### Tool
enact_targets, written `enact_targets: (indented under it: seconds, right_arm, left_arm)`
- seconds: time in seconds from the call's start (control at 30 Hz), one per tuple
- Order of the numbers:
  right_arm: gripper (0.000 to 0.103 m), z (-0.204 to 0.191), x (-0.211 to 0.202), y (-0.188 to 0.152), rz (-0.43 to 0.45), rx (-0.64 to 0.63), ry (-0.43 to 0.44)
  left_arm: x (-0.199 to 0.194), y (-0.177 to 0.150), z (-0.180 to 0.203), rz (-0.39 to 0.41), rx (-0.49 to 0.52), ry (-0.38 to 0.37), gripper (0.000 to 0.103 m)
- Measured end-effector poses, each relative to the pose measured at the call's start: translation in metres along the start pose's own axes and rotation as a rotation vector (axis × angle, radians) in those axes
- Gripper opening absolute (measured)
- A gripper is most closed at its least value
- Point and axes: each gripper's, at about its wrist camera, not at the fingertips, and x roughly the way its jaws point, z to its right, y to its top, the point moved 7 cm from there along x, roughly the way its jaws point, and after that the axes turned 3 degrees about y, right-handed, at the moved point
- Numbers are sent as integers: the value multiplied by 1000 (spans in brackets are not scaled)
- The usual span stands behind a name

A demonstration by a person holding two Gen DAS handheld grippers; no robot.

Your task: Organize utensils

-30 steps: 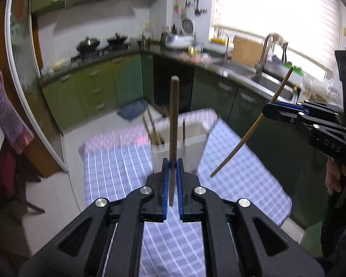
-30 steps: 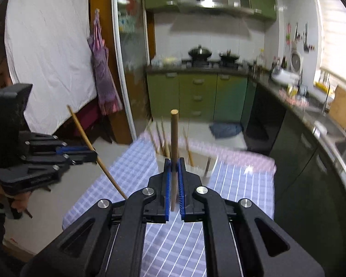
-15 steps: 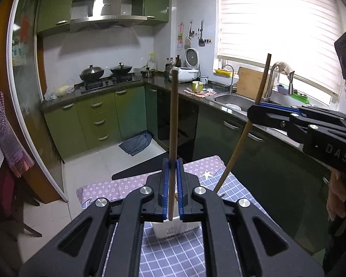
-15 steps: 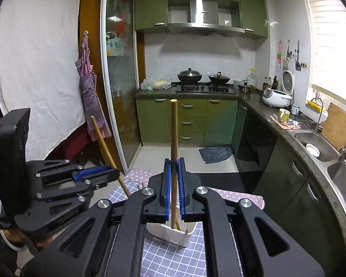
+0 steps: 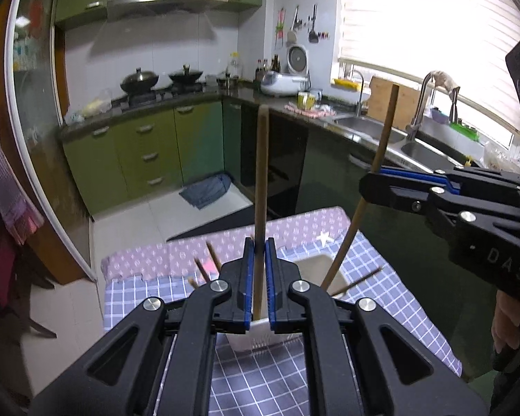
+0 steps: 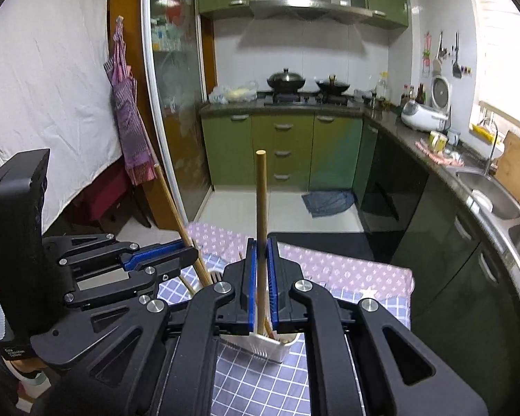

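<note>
My left gripper (image 5: pixel 259 242) is shut on a wooden chopstick (image 5: pixel 261 173) that stands upright, its lower end over the white utensil holder (image 5: pixel 320 263). From the right, my right gripper (image 5: pixel 365 187) is shut on a second chopstick (image 5: pixel 384 131), which leans slightly and dips its lower end into the holder. In the right wrist view, the right gripper (image 6: pixel 261 242) clamps its chopstick (image 6: pixel 261 194) above the holder (image 6: pixel 274 346), and the left gripper (image 6: pixel 190 254) holds its slanted chopstick (image 6: pixel 170 197) alongside. Several chopsticks (image 5: pixel 213 254) stick out of the holder.
The holder stands on a small table under a blue checked cloth (image 5: pixel 260 381) with a purple cloth (image 5: pixel 294 228) at its far end. Dark cabinets and a sink (image 5: pixel 371 131) run along the right. A rag (image 5: pixel 206 189) lies on the floor beyond.
Both grippers have moved forward and down to the holder, which now lies right under the fingers. The right gripper's chopstick has swung from a steep slant to nearly upright.
</note>
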Motion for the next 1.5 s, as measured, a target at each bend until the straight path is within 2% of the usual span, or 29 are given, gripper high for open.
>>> enact_targets:
  seconds: [0.07,0.13,0.2,0.33,0.5,0.63,0.7,0.77,0.8,0.9,0.97,1.03,1.1,1.23,1.33,1.4,1.5]
  right_arm:
    - [7,0,10,-8,-17,2,-1]
    - [7,0,19,-16,-34,4,0]
    - [7,2,25,-21,-48,3,-2]
    - [7,2,32,-32,-65,2,-2]
    - [7,-4,23,-35,-47,-15,-4]
    - [7,-11,-14,-27,26,-11,16]
    - [10,-15,-45,-27,81,-11,35]
    - [22,-18,-76,-36,135,-9,37]
    - [25,-18,-91,-44,160,-5,39]
    - [49,-16,-123,-77,199,20,31]
    - [81,-12,-139,-115,222,59,30]
    - [97,-8,-149,-149,238,91,18]
    - [98,-8,-157,-180,245,113,-7]
    - [98,-14,-178,-221,263,124,-34]
    - [98,-21,-203,-235,304,111,-61]
    - [98,-27,-221,-242,334,106,-76]
    - [98,-34,-234,-250,335,102,-85]
  left_arm:
    - [6,-8,-1,-10,-2,-1,8]
    - [8,-13,-1,-16,-7,-7,16]
    - [9,-16,-3,-11,-14,-11,33]
    - [2,-21,-1,13,10,8,35]
    - [-15,-24,-2,35,-3,-6,38]
    - [-38,-27,-4,60,-26,-26,41]
    - [-56,-32,-6,86,-31,-19,47]
    - [-72,-40,-6,104,-37,-11,56]
    - [-81,-46,-7,117,-45,-8,62]
    - [-106,-72,-12,144,-67,14,75]
    - [-117,-88,-15,154,-78,36,84]
    - [-132,-113,-21,173,-95,81,89]
    - [-146,-133,-26,186,-115,123,92]
    - [-174,-160,-27,186,-158,134,92]
    - [-201,-171,-19,216,-141,178,92]
    - [-218,-176,-12,241,-131,183,94]
    - [-235,-182,-5,264,-132,186,96]
